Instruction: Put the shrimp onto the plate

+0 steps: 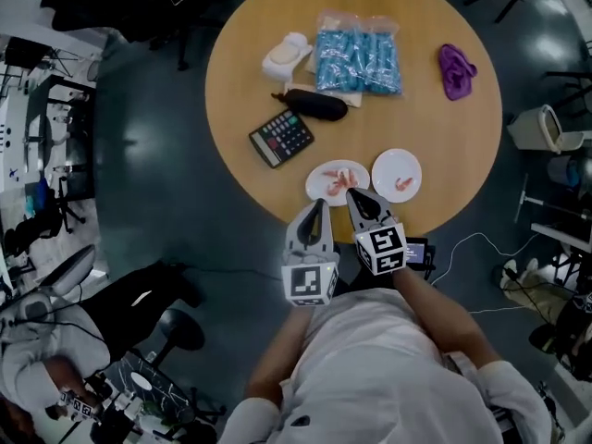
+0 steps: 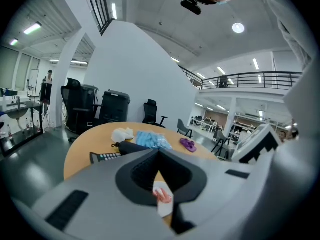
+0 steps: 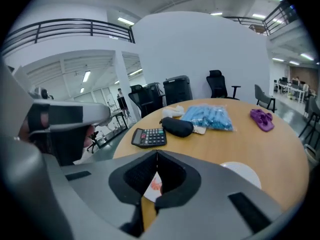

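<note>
Two white plates lie near the round table's front edge. The left plate point(image 1: 323, 173) carries pink shrimp point(image 1: 335, 179); the right plate point(image 1: 392, 165) holds one shrimp point(image 1: 403, 184). My left gripper point(image 1: 320, 203) is shut and empty, its tip just short of the left plate's near rim. My right gripper point(image 1: 351, 193) is also shut and empty, its tip over that plate's near right rim. In the left gripper view the closed left gripper point(image 2: 159, 151) frames a shrimp point(image 2: 162, 195) on white plate below. The right gripper point(image 3: 156, 153) likewise shows shrimp point(image 3: 155, 186) through its jaw hollow, with the other plate point(image 3: 243, 174) to its right.
Farther back on the table point(image 1: 444, 137) lie a calculator point(image 1: 281, 138), a black pouch point(image 1: 314, 104), a blue packet point(image 1: 357, 54), a white cloth point(image 1: 287, 55) and a purple cloth point(image 1: 456, 70). Office chairs and cables surround the table.
</note>
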`<state>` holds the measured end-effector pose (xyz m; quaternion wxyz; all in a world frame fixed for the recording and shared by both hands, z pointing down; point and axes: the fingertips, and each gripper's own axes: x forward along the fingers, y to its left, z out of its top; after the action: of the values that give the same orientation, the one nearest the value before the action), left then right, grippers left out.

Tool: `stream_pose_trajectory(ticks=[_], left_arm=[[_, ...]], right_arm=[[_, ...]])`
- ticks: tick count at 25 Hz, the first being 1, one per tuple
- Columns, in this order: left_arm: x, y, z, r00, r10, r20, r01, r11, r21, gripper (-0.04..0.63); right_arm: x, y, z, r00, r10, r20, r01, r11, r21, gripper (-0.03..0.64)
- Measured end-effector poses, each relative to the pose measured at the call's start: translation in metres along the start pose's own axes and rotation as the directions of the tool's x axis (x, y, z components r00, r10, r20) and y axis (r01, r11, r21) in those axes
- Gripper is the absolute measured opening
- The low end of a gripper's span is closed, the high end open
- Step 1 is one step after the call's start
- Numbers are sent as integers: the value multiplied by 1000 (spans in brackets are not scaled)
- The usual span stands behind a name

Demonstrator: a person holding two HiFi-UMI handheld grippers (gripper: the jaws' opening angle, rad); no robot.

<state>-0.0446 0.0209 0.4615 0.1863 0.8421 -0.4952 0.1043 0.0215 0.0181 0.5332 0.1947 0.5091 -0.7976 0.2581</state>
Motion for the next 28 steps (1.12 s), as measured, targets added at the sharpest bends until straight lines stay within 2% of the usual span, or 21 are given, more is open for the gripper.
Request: stream_pose_trajectory(ticks=[3, 7, 14, 19, 23, 28], left_arm=[[10, 9, -6, 1000, -2, 0, 2, 1000, -12, 8], [21, 21, -15, 1000, -3, -10, 3, 1000, 18, 8], [30, 17, -32, 999, -20, -28, 19, 1000, -12, 8], [32, 12, -31, 998, -33, -44, 30, 997, -66, 8], [30, 23, -38, 999, -24, -39, 23, 1000, -21, 8], [27, 30, -33, 1000, -21, -23, 20, 1000, -17, 8]], right_arm=[[20, -5, -19, 999, -6, -50, 9, 999, 47, 17], [44, -14, -36, 994, -27, -106, 37, 995, 90, 18], [72, -23, -64, 974, -56, -218, 81, 991, 107, 21], [79, -19, -70, 965, -53, -258, 85, 990, 115, 21], [87, -20, -74, 951, -74, -301, 117, 985, 128, 25], [88, -20, -78, 941, -90, -327, 138, 983, 125, 64]])
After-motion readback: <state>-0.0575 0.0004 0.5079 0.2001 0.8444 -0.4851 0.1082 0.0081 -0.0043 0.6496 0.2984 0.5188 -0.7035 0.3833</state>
